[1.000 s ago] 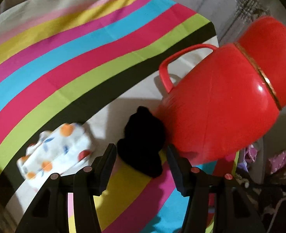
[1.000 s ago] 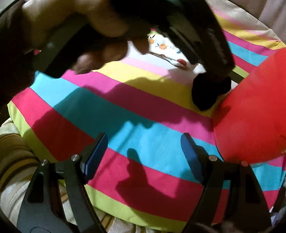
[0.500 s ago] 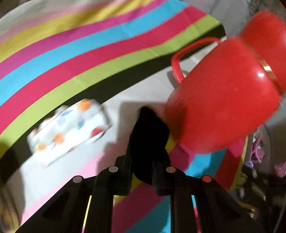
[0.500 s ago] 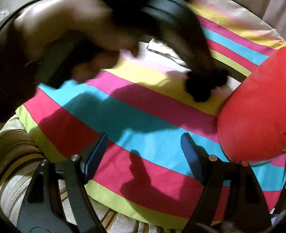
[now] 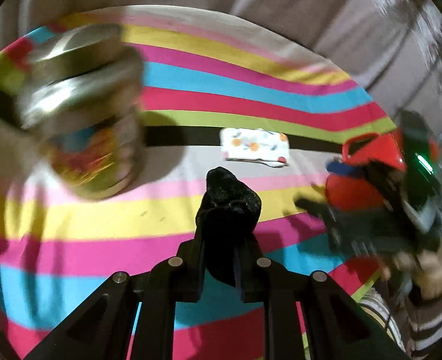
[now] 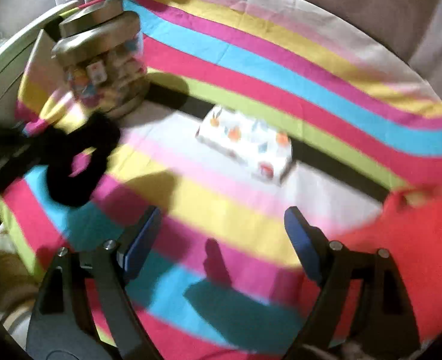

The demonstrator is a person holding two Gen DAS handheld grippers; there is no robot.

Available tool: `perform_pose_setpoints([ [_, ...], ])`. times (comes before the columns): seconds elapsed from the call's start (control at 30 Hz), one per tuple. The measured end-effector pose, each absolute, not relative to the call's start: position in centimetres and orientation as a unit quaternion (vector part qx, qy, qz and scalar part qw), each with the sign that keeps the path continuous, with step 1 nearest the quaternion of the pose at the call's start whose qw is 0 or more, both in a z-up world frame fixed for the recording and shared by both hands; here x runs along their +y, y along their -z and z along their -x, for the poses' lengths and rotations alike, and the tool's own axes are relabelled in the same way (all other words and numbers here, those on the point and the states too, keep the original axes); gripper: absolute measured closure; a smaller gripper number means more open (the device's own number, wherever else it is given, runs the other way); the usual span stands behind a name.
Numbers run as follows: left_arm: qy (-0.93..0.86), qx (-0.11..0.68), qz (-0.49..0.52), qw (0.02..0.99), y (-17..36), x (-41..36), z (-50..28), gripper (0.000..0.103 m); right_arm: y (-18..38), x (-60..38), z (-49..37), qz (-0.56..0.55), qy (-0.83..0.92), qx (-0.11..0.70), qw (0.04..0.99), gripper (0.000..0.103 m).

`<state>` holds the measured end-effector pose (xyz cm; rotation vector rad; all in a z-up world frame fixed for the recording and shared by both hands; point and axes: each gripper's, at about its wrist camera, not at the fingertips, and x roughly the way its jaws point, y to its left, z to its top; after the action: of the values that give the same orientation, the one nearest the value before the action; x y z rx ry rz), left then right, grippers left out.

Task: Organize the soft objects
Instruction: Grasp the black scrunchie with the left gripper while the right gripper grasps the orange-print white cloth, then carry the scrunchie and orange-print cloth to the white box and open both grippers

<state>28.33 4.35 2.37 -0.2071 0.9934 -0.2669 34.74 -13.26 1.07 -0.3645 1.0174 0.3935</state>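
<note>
The left claw (image 5: 221,240) points steeply down at the striped cloth (image 5: 251,96), its jaws pressed together on a black scrunchie (image 5: 228,207), which bulges out past the fingertips and hangs clear of the cloth. A blurred jar (image 5: 82,111) stands ahead of this claw to its left. The patterned pouch (image 5: 255,145) lies on the cloth straight ahead of it, well apart. To its right, a hand (image 5: 428,273) in a striped sleeve (image 5: 431,324) carries the right claw (image 6: 221,234) in front of the red jug (image 5: 368,174).

The right claw also tilts down; its jaws are spreading, with nothing but cloth between the blue pads (image 6: 142,240). The pouch lies just ahead of it, the jug at its right, and the scrunchie ahead to its left.
</note>
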Motion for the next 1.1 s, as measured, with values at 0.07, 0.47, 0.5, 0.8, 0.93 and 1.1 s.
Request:
perform_pose_setpoints([
  [0.07, 0.113, 0.468, 0.107, 0.870, -2.4, 5.6, -26.8, 0.087, -0.2, -12.0, -37.1, 0.212, -0.189, 0.486, 0.826, 0.017],
  [0.47, 0.086, 0.457, 0.162, 0.870, -1.1, 8.6, -24.3, 0.087, 3.9, -7.2, -43.6, 0.343, -0.226, 0.498, 0.764, 0.017],
  [0.5, 0.087, 0.457, 0.164, 0.870, -1.1, 8.7, -24.3, 0.087, 4.1, -7.2, -44.0, 0.343, -0.226, 0.501, 0.762, 0.017],
  [0.8, 0.085, 0.459, 0.176, 0.867, -0.5, 8.9, -24.1, 0.087, 5.5, -10.3, -47.3, 0.193, -0.212, 0.566, 0.773, 0.016],
  [0.93, 0.083, 0.459, 0.178, 0.866, -0.5, 8.9, -24.0, 0.087, 5.5, -11.9, -46.8, 0.141, -0.198, 0.564, 0.789, 0.026],
  [1.1, 0.082, 0.459, 0.178, 0.867, -0.5, 8.6, -24.0, 0.087, 4.5, -12.9, -43.4, 0.106, -0.189, 0.554, 0.804, 0.052],
])
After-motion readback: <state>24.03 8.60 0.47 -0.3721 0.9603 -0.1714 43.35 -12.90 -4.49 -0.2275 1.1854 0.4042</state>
